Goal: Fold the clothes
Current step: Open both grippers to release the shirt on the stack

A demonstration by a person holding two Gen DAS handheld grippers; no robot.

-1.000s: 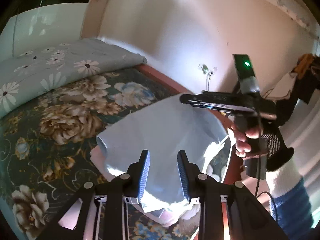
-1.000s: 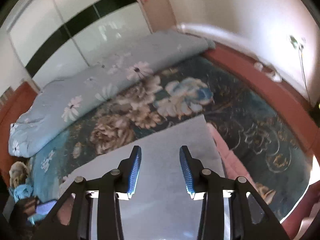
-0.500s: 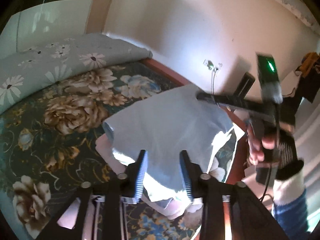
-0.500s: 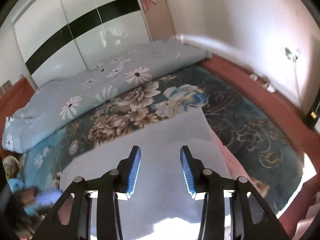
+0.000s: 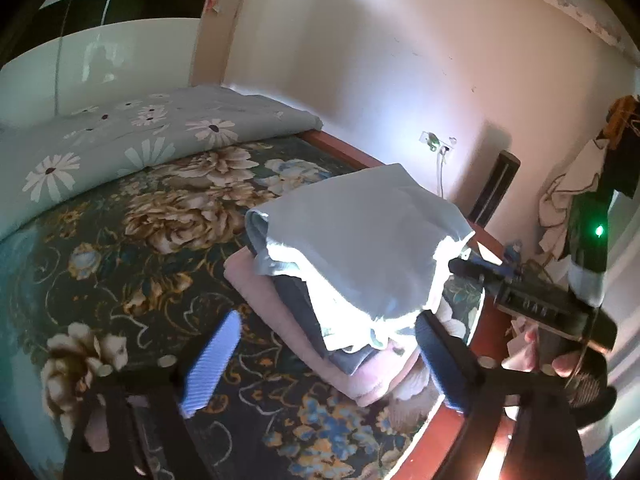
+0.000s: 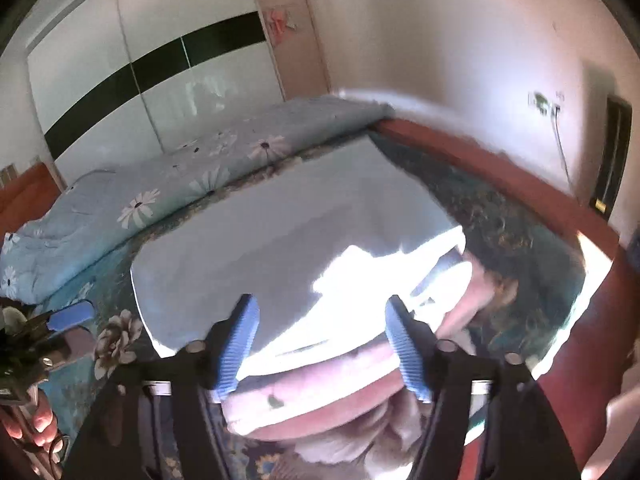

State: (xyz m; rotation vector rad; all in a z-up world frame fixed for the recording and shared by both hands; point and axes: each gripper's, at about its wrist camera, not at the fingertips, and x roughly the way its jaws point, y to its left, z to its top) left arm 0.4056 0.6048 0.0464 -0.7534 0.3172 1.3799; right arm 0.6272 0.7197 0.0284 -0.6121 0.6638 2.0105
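A folded pale blue garment [image 5: 360, 240] was seen lying on top of a small stack of folded clothes — a dark blue piece [image 5: 304, 312] beneath it and a pink piece [image 5: 280, 328] at the bottom — near the corner of a bed covered by a dark floral bedspread [image 5: 132, 248]. The stack sat just beside the bed's red-brown wooden edge [image 5: 436, 436].

Both tools were found released. The jaws of the left gripper [image 5: 324, 364] were opening, spread wide to either side of the stack's near end, with no cloth pinched by the pads. The jaws of the right gripper [image 6: 320, 348] were opening as well; the blue garment [image 6: 280, 232] lay in front of and between them, but no pressing of the pads on it could be made out.

The folding of this garment was judged essentially finished, since it had been set down on the pile. Its near edge looked slightly ruffled and overhanging — a little tidying might be wanted. Whether more clothes remained to be folded could not be told; none were shown unfolded on the bed.
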